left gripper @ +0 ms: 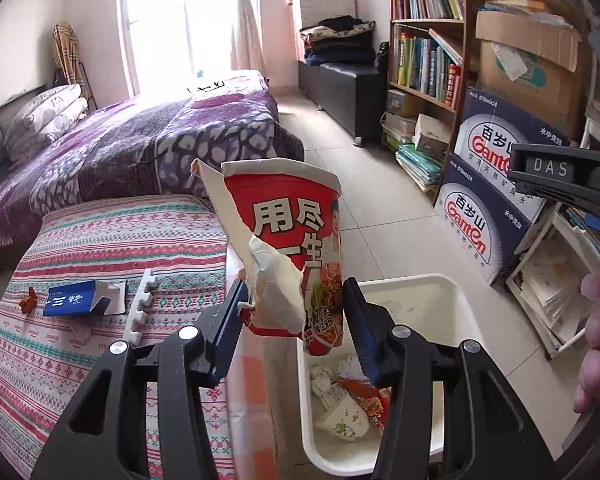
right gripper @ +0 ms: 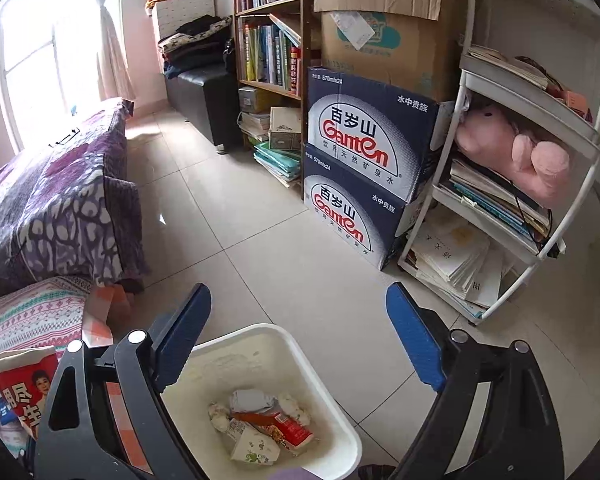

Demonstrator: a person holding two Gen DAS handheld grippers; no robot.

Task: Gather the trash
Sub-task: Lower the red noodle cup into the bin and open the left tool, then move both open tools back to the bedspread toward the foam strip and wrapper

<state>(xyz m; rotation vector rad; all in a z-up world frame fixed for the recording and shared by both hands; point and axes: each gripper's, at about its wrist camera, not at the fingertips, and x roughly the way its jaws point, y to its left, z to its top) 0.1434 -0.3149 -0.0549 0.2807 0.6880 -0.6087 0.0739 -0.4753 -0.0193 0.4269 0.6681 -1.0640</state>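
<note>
While the left claw is clamped on a torn red paper instant-noodle cup, which hangs just over the near rim of the white plastic waste bin, the right claw gapes wide and empty above that bin. Crumpled wrappers already lie in the bin below both claws. To the left claw's left, a blue cardboard box and a white notched plastic strip remain on the striped patterned desk, so the job looks partly done.
</note>
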